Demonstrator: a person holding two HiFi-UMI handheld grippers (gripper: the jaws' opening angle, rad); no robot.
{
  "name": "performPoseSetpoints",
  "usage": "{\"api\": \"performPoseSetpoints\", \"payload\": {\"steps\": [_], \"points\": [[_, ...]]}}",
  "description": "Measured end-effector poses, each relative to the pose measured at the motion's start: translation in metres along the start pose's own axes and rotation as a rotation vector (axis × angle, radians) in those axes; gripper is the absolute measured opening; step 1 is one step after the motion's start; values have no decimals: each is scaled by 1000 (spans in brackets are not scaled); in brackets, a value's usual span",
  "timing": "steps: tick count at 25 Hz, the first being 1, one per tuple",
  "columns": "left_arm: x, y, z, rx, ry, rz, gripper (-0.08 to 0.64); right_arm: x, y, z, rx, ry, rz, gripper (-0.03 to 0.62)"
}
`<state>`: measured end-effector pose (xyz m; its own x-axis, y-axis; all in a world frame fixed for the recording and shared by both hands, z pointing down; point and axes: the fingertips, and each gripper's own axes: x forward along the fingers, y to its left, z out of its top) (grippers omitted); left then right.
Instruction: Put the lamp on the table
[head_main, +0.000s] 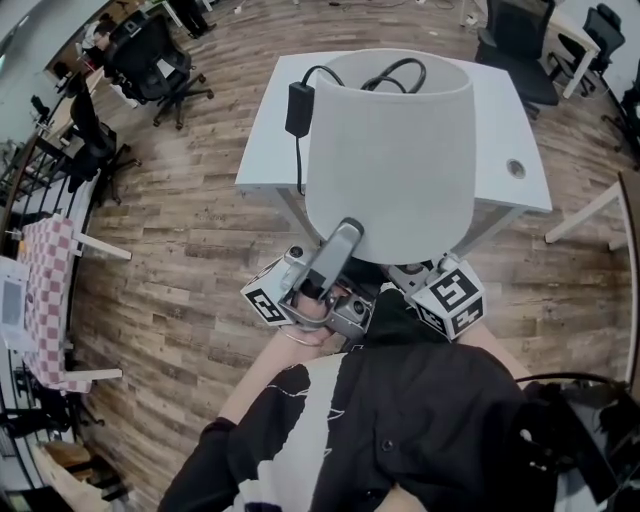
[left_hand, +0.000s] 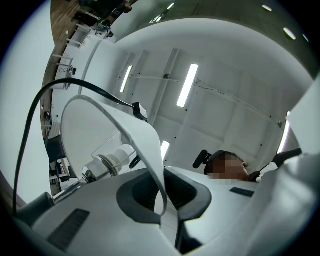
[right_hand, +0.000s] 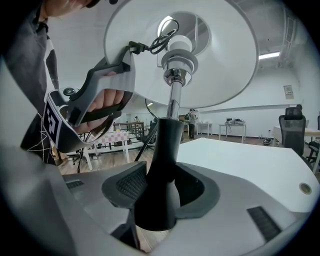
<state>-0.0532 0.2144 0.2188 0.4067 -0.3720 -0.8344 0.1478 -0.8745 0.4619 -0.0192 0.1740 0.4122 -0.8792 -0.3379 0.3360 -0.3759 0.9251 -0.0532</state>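
Carried clear of the brown wood-plank floor (head_main: 180, 230) and hanging just short of the white rectangular table (head_main: 500, 120) — a lamp (head_main: 390, 150) with a pale tapered drum shade (right_hand: 225, 65), not yet set down. Left gripper (left_hand: 162, 195) nearly closed, pinching the thin wall of the shade at its lower rim. Right gripper (right_hand: 160, 192) spread wide yet clamped on the black flared collar (right_hand: 162, 160) below the bright chrome stem (right_hand: 173, 97). Roughly upright, long axis running from thin dark legs (right_hand: 143, 143) glimpsed behind the collar, up through stem and bulb socket to the shade. Open top toward the ceiling, black power cord (head_main: 390, 72) looped inside, its black plug block (head_main: 298, 108) hanging over the rim. Best done, by the look of it, by letting the collar grip bear the weight and using the rim pinch only to steady — the thin wall likely to buckle under load. Keep the stem vertical, bring the legs over the tabletop, lower to a flat seat well inside the edge, then release the shade first and the collar last. Mind the cord spilling out on any tilt.
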Motion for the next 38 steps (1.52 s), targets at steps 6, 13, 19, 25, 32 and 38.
{"api": "performPoseSetpoints", "payload": {"steps": [6, 13, 19, 25, 32, 38], "points": [[0, -6, 9, 47, -1, 4, 31, 5, 0, 8, -22, -8, 1, 187], [11, -4, 20, 64, -8, -6, 31, 11, -5, 27, -31, -18, 8, 187], [23, 9, 34, 78, -11, 9, 31, 20, -23, 34, -30, -15, 0, 187], [31, 34, 59, 91, -25, 18, 31, 43, -50, 44, -44, -22, 16, 187], [48, 67, 80, 113, -18, 23, 31, 64, -87, 60, -63, -31, 35, 187], [62, 97, 95, 127, -28, 31, 31, 79, -122, 71, -78, -31, 47, 186]]}}
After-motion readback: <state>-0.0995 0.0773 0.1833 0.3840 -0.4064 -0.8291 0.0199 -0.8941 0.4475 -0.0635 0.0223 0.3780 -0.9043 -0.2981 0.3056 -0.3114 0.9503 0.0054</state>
